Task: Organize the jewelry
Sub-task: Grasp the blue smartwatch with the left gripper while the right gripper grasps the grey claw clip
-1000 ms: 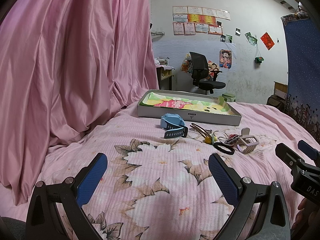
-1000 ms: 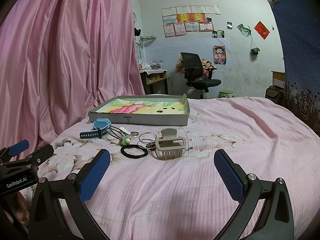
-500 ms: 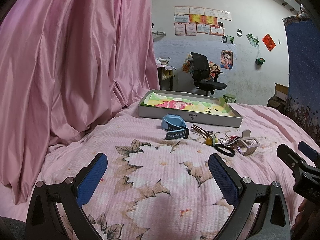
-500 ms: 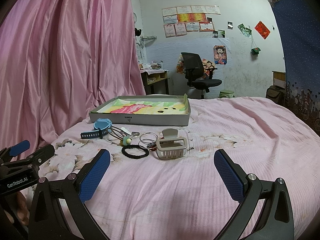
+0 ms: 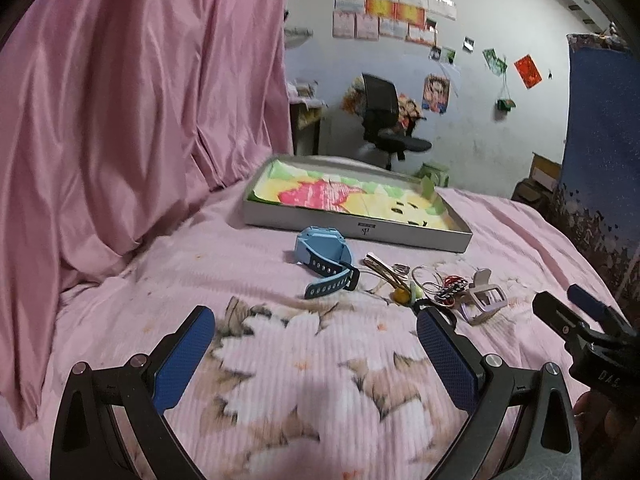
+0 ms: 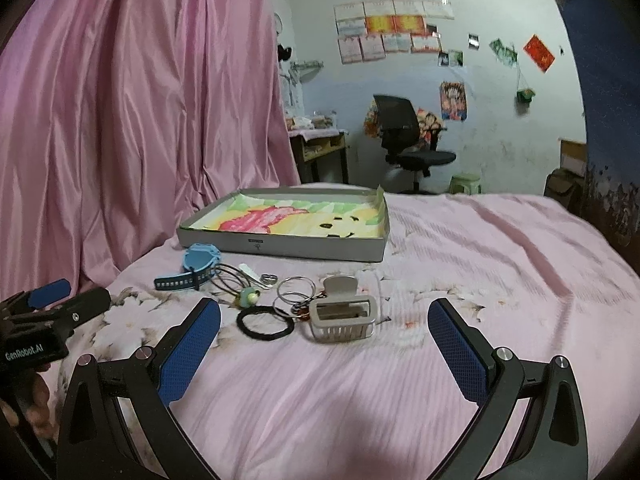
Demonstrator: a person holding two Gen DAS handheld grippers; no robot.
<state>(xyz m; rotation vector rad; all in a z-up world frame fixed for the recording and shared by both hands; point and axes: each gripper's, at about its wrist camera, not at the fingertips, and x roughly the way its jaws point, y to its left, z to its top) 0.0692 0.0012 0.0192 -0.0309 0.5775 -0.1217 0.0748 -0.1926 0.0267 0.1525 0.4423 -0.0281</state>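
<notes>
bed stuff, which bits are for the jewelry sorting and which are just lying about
For the job:
- grey tray
- blue watch
- black hair tie
- grey hair clip
- metal rings
- small ring
- green bead tie
- left claw and right claw, both open and empty

Just lying about:
- pink curtain
- office chair
- wall posters
- green stool

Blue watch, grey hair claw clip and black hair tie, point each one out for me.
blue watch (image 5: 320, 246), left wrist view, on the side of its case.
grey hair claw clip (image 6: 342, 318), right wrist view, on its upper frame.
black hair tie (image 6: 245, 326), right wrist view, on the loop's left edge.
</notes>
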